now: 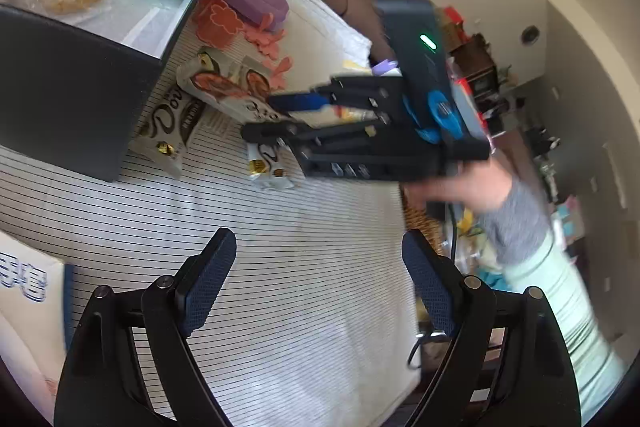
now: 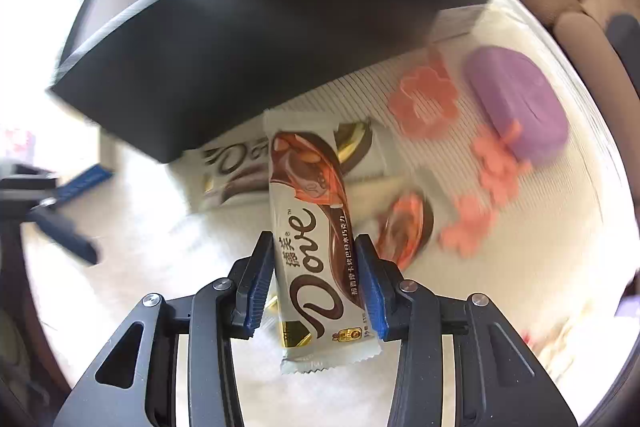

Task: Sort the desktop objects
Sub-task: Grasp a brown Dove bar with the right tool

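Dove bar (image 2: 310, 247) pinched between right fingers (image 2: 256, 283), black box (image 2: 256, 39) edge near

A white Dove bar (image 2: 316, 251) stands lengthwise, lifted above the striped cloth. More Dove bars (image 1: 168, 131) lie flat beside the black box (image 1: 68, 91), near pink flower cutouts (image 2: 424, 99).

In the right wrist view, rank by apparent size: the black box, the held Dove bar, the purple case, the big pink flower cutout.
1. Black rectangular box.
2. White Dove chocolate bar, though nearness to the camera inflates it.
3. Purple oval case.
4. Pink flower-shaped cutout.
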Available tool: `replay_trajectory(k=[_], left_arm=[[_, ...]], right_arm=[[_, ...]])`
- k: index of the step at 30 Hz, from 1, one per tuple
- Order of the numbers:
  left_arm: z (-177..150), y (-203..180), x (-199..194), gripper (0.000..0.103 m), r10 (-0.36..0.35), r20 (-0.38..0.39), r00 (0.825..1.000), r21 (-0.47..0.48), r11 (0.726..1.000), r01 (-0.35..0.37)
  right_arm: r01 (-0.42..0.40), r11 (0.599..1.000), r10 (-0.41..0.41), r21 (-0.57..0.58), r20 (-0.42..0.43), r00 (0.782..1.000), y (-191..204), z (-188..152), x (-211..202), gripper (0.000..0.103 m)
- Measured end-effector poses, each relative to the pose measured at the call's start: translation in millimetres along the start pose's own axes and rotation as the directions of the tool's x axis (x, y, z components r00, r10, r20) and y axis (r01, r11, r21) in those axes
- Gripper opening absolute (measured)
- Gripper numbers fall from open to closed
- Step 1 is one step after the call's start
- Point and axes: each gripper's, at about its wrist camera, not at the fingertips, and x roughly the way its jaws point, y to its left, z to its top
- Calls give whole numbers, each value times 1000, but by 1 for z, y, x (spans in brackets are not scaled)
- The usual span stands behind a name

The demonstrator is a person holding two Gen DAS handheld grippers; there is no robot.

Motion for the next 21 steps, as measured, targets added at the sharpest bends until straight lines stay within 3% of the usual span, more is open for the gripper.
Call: replay_trajectory(k=[4,7,14,18,21], left_arm=[[1,6,4,86,-77,27,997,-51,996,78],[-3,9,17,86,-120,27,992,-87,989,122],[-11,35,57,86,-109,2,994,-224,969,107],[-14,56,70,84,-110,-1,994,-276,955,105],[-15,54,73,80,-107,-16,994,-259,961,99]], right_arm=[[-48,990,37,132,83,996,4,-47,-27,40],[-102,959,65,266,144,987,4,-80,-33,39],[-141,900,62,413,199,978,37,-116,-23,38],[-204,847,71,490,276,959,51,-124,-20,38],[-246,813,70,528,331,941,62,-133,-18,38]])
